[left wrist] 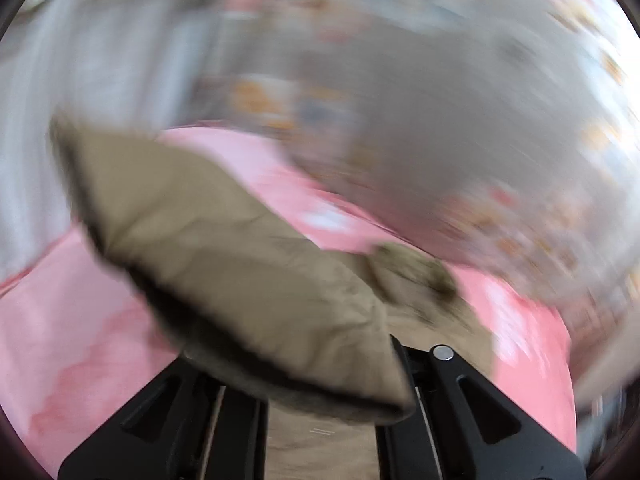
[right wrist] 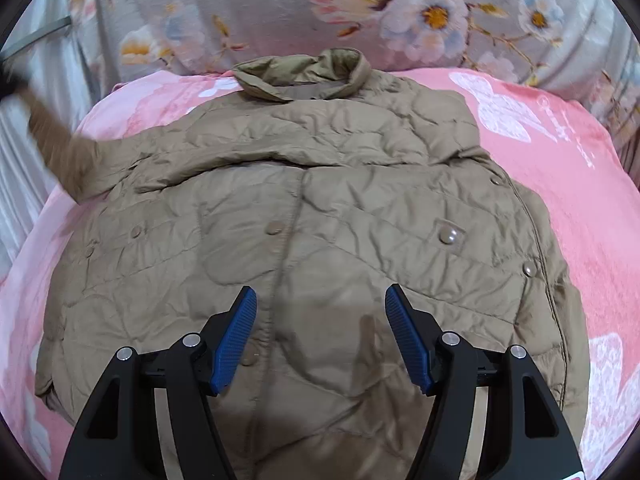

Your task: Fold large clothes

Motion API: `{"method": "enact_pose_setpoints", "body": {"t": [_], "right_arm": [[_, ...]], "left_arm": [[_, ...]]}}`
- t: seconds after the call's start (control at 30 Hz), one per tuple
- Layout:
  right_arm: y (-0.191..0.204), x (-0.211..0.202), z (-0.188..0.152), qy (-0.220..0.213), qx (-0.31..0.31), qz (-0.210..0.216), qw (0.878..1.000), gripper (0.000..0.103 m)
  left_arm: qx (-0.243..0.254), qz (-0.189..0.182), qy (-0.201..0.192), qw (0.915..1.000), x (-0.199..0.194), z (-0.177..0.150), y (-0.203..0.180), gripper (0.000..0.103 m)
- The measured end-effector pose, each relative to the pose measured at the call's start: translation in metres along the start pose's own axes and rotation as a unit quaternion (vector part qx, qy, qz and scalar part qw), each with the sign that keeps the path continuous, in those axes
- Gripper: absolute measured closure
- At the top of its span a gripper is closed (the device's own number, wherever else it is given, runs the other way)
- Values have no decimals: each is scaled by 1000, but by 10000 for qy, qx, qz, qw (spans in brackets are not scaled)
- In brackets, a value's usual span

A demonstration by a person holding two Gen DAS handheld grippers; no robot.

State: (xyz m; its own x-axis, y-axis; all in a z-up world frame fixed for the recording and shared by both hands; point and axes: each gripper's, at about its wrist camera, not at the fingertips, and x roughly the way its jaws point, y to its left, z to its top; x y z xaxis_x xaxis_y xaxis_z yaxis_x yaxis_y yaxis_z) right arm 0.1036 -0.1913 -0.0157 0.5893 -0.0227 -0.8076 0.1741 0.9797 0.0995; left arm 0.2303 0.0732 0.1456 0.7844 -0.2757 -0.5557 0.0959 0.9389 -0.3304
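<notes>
A: What is nearest the right hand-held gripper?

B: Its two blue ribbed pads stand spread apart with nothing between them, hanging just above the lower front of a tan quilted jacket. The jacket lies front up on a pink blanket that covers the bed.

A: Which way does the jacket run?

B: Its long axis runs straight away from that gripper: hem near the fingers, collar at the far end. The front placket, with round snap buttons, runs up the middle between the pads and beyond.

A: Texture?

B: Thin, puffy, crinkled shell fabric with wavy stitched quilting. The collar is folded and a shade greener inside. The blanket is fleecy, with white butterfly shapes.

A: And the left side?

B: The left hand-held gripper is pinched shut on a fold of the jacket's sleeve; the fabric covers the fingertips and stretches away up and to the left from them, lifted off the pink blanket. That view is heavily blurred. From the right gripper, the same sleeve shows as a smeared tan streak far off to the left.

A: Farthest back?

B: Beyond the collar, a grey bedspread printed with pink and white flowers.
</notes>
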Motion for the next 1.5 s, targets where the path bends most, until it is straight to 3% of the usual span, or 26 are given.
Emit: {"method": "enact_pose_setpoints", "body": {"t": [0.07,0.1,0.13,0.27,0.4,0.53,0.67,0.8,0.87,0.93,1.0,1.03,1.27,1.37,1.5], "right_arm": [[-8,-2,0,-2,60,-50,10000,38],[-11,-3,0,-11,74,-83,9999,38],[-16,-4,0,-21,100,-134,9999,38],[-37,-6,2,0,229,-184,9996,38],[-49,1,20,-8,393,78,9992,38],[-56,21,52,-37,702,399,9967,38],[-61,49,75,184,990,513,9936,38],[-61,72,85,365,1283,640,9890,37],[-57,74,88,330,1177,571,9909,41],[-50,76,93,334,1008,647,9922,77],[-44,75,102,344,862,676,9934,96],[-43,71,108,285,798,700,9939,101],[-54,1,187,-937,556,587,9923,101],[-61,-9,212,-1166,468,463,9910,101],[-68,-2,225,-1129,304,279,9927,101]], "left_arm": [[514,-478,365,9969,23,-24,-54,49],[601,-577,474,9954,29,-36,-66,15],[642,-673,554,9941,36,-52,-78,10],[319,-967,842,9912,52,-100,-77,9],[-643,-521,1088,9906,65,-120,-13,9],[-1340,235,1159,9839,77,-121,59,10],[-1473,807,1217,9782,83,-129,99,10],[-1407,944,1361,9761,94,-138,110,12],[-1167,1063,1349,9782,94,-143,102,12],[-953,1213,1352,9787,98,-146,94,12],[-1016,1117,1338,9794,97,-144,93,12],[-1159,991,1330,9793,95,-140,95,12],[-1949,-50,1287,9723,106,-91,100,12],[-2310,-560,1509,9596,134,-74,98,12],[-2645,-607,1773,9460,177,-68,95,12]]}}
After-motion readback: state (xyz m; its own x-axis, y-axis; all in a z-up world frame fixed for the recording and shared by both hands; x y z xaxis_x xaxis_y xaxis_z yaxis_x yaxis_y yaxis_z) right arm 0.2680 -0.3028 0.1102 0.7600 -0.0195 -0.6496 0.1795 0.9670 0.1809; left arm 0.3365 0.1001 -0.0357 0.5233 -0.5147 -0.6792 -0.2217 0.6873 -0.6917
